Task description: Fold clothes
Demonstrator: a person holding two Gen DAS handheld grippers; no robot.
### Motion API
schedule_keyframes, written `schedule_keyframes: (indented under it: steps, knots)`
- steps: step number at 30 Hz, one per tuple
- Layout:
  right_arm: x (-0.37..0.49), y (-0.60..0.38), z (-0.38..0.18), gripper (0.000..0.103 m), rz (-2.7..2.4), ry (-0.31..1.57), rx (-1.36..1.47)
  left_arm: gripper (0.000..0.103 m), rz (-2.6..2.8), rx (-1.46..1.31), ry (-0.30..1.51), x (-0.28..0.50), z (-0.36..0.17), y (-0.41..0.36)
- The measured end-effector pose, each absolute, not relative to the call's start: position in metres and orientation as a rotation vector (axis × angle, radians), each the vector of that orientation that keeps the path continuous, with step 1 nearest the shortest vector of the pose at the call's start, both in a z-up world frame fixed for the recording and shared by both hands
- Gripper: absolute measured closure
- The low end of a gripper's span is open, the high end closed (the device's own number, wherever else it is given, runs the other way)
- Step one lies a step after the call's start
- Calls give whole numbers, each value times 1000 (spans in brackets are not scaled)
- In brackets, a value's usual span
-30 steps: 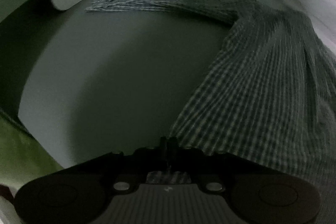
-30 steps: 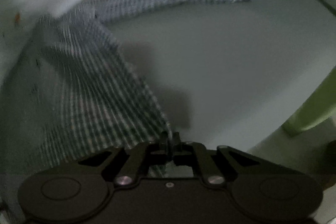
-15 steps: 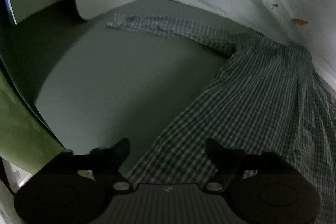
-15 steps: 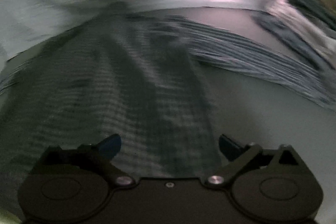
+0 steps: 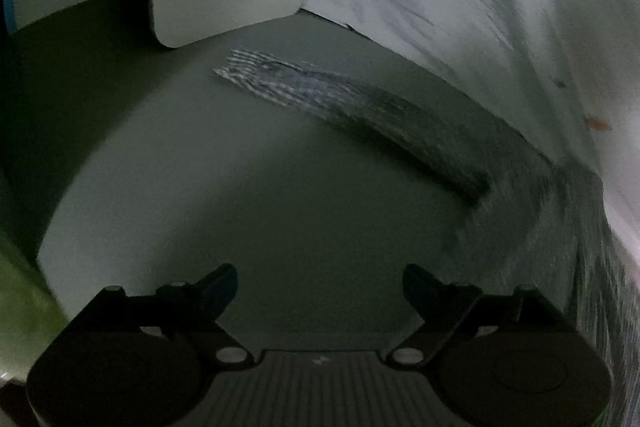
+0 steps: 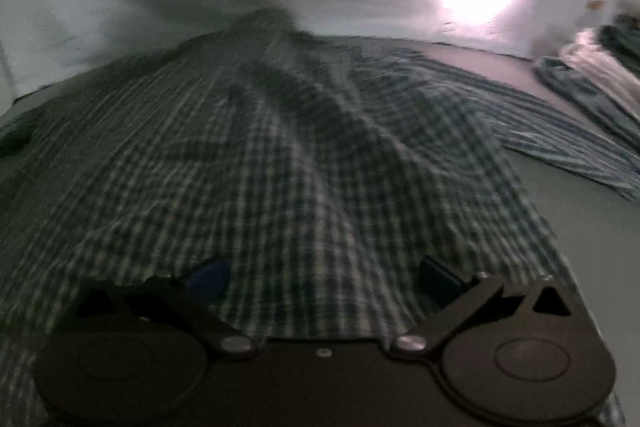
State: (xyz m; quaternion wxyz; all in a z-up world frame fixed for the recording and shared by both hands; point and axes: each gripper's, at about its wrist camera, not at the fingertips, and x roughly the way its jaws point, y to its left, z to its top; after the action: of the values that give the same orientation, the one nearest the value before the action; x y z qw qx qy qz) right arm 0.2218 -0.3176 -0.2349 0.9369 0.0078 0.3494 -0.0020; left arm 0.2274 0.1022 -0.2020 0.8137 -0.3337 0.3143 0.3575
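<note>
The checked shirt (image 6: pixel 304 163) lies spread flat on the table (image 5: pixel 248 211), back edge against the wall, one sleeve (image 5: pixel 344 103) extended toward the far left corner, presumably laid out for folding. Left gripper (image 5: pixel 320 283): jaws opening, nothing between them, shirt beside it. Right gripper (image 6: pixel 324 275): jaws wide, hovering over the shirt's near hem.

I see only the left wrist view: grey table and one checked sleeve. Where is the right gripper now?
Observer: The right gripper hangs over the body of the checked shirt, which lies spread on the table.
Operator: Does it hold the cloth?
Observer: No. Its jaws stand wide apart, and the fabric shows flat between them.
Operator: Is anything else on that side?
Observer: Yes. A pile of other clothes lies at the far right, past the shirt's other sleeve.
</note>
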Motion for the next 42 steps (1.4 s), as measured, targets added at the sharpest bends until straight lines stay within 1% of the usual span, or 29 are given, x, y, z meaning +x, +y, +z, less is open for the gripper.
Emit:
schedule_keyframes:
  steps: [4,12,14,20,23,25,31,34,36,37,38,39,41,42]
  knots:
    - [216,-312,-239,0,-138,667,56,11,761,-779,648,234,-214,153]
    - [232,-298,-235,0,-358,712,154,10,790,-819,630,263,-230,241]
    - [243,-294,-235,0,-421,725,179,8,803,-834,621,273,-233,260]
    - [259,-287,-240,0,-557,680,212,6,861,-815,650,305,-252,310]
    - [259,-285,-243,0,-568,655,206,6,893,-865,631,311,-260,328]
    - [259,-286,-243,0,-568,655,209,3,904,-871,613,313,-262,336]
    - [260,-285,-242,0,-570,654,205,2,925,-766,648,330,-265,348]
    - [260,-285,-242,0,-570,654,205,4,919,-699,666,338,-267,348]
    - [260,-285,-242,0,-570,653,205,8,918,-655,674,342,-268,348]
    - [260,-285,-242,0,-570,653,205,18,923,-635,676,344,-268,347]
    - [260,-285,-242,0,-569,653,206,30,929,-617,677,345,-267,346]
    - [260,-285,-242,0,-570,653,206,36,935,-599,678,347,-266,345]
    - [260,-285,-242,0,-570,653,206,65,915,-592,675,349,-263,345]
    - [260,-285,-242,0,-569,653,206,72,894,-600,673,350,-262,346]
